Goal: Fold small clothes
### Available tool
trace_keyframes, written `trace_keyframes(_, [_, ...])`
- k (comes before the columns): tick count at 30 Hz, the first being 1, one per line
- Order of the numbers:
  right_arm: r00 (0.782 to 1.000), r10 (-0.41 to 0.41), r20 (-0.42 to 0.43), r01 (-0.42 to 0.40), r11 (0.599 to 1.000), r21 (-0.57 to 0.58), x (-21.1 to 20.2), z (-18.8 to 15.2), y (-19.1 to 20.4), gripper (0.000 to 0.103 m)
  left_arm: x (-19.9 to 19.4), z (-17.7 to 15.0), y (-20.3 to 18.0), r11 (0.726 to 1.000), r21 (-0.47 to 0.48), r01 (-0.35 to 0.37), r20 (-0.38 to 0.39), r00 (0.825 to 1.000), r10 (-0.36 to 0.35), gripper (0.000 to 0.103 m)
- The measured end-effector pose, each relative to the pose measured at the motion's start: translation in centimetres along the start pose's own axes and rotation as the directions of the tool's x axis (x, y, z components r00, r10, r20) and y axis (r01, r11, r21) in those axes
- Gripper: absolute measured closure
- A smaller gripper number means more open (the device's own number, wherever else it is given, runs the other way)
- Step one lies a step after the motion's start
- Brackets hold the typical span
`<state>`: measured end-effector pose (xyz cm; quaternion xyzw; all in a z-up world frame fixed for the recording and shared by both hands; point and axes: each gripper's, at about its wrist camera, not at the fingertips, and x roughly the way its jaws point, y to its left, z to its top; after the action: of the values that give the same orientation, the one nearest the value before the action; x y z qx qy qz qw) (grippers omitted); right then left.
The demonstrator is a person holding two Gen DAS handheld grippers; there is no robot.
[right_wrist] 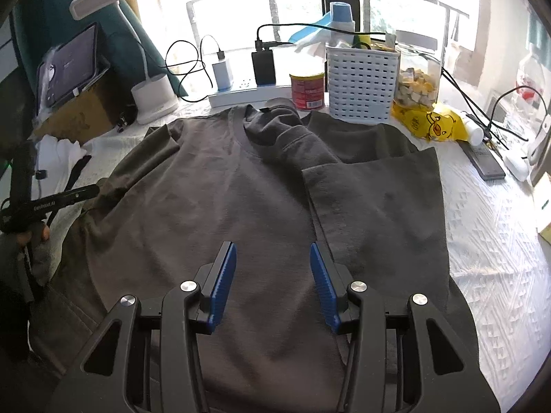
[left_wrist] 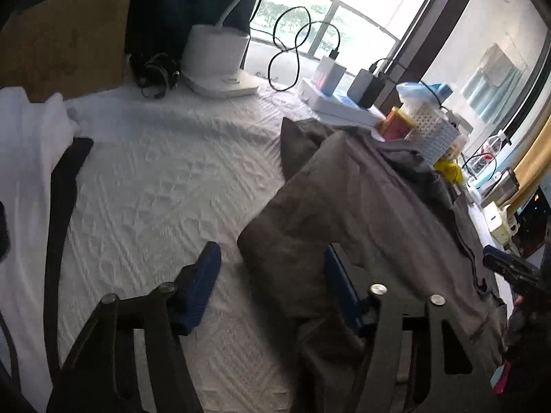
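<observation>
White textured cover on the desk (right_wrist: 499,241), and spread over most of it is a grey-brown t-shirt (right_wrist: 213,199), collar at the far end by the clutter, hem toward the near edge, so its long axis runs near to far. Right side of the shirt is already folded in: there's a flap (right_wrist: 378,206) lying over the body with a straight edge running near-far, and the right sleeve (right_wrist: 296,137) is thrown across the chest near the collar.

Left side looks like the bit not yet done. In the left wrist view the shirt's left edge (left_wrist: 310,213) is bunched and looks lifted, sitting between and just past the left claw (left_wrist: 272,275), whose blue pads are spread apart. Can't tell if the right-hand pad is touching cloth or just next to it. Nothing is pinched, as far as I can see.

Right claw (right_wrist: 273,275) is spread too, hovering over the near middle of the shirt, holding nothing.

My guess: left claw is nearer the unfolded edge, so it takes that and carries it rightward. Room-wise, bare cover to the left is open, with white cloth (left_wrist: 31,144) at the far left. Far edge is crowded: basket (right_wrist: 361,82), red can (right_wrist: 307,91), power strip (right_wrist: 241,94).
</observation>
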<state>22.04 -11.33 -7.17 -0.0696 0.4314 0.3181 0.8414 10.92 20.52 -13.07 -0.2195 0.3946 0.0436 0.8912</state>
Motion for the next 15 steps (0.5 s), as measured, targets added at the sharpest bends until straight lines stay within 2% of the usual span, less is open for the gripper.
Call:
trace_keyframes(4, [1.0, 0.003, 0.011, -0.003, 1.0, -0.001, -0.5, -0.2, 0.0, 0.055, 0.6, -0.2, -1.1, 0.999, 0.05, 0.008, -0.031, 0.999, -0.006, 0.075])
trace_keyframes(6, [1.0, 0.003, 0.015, -0.003, 1.0, 0.006, -0.7, -0.3, -0.1, 0.055, 0.7, -0.4, -1.4, 0.998, 0.06, 0.004, -0.036, 0.999, -0.002, 0.095])
trace_keyframes(10, [1.0, 0.004, 0.018, -0.005, 1.0, 0.024, -1.0, -0.8, -0.8, 0.055, 0.0, -0.4, -1.9, 0.999, 0.052, 0.011, -0.012, 1.0, -0.01, 0.098])
trace_keyframes(15, [0.999, 0.013, 0.035, -0.014, 0.999, 0.037, -1.6, -1.1, -1.4, 0.055, -2.0, 0.0, -4.0, 0.996, 0.094, 0.01, 0.07, 0.997, -0.016, 0.098])
